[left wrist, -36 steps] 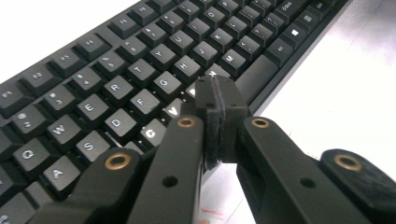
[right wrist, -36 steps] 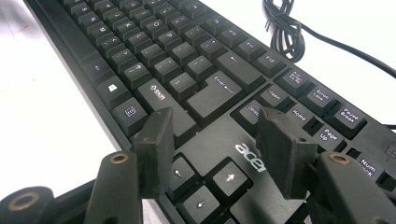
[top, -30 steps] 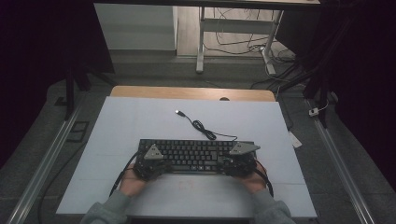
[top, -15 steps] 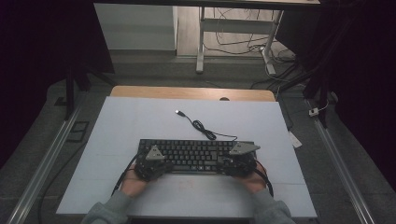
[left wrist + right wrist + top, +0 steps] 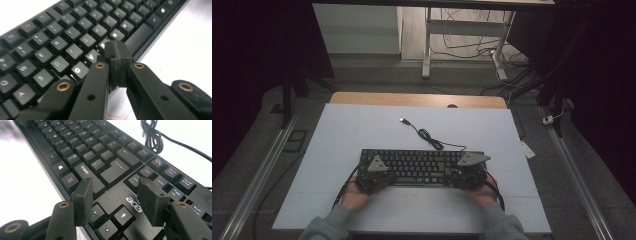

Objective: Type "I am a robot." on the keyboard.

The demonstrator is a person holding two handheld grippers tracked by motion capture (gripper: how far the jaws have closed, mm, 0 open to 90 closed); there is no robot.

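Note:
A black keyboard (image 5: 422, 165) lies across the near half of the white table top (image 5: 362, 130), its cable (image 5: 427, 135) curling toward the far side. My left gripper (image 5: 376, 176) hovers over the keyboard's left end, jaws shut with nothing between them; in the left gripper view its tips (image 5: 116, 53) point at the lower letter keys (image 5: 75, 52) near the space bar. My right gripper (image 5: 464, 172) sits over the keyboard's right end. In the right gripper view its jaws (image 5: 115, 195) stand open above the arrow keys (image 5: 110, 218) and the bare panel under the Enter key (image 5: 117, 170).
The coiled cable (image 5: 152, 135) lies just beyond the keyboard's far edge. Bare white table (image 5: 185, 47) stretches around the keyboard. A wooden strip (image 5: 417, 99) borders the table's far edge, and desk legs and floor cables (image 5: 472, 45) lie beyond it.

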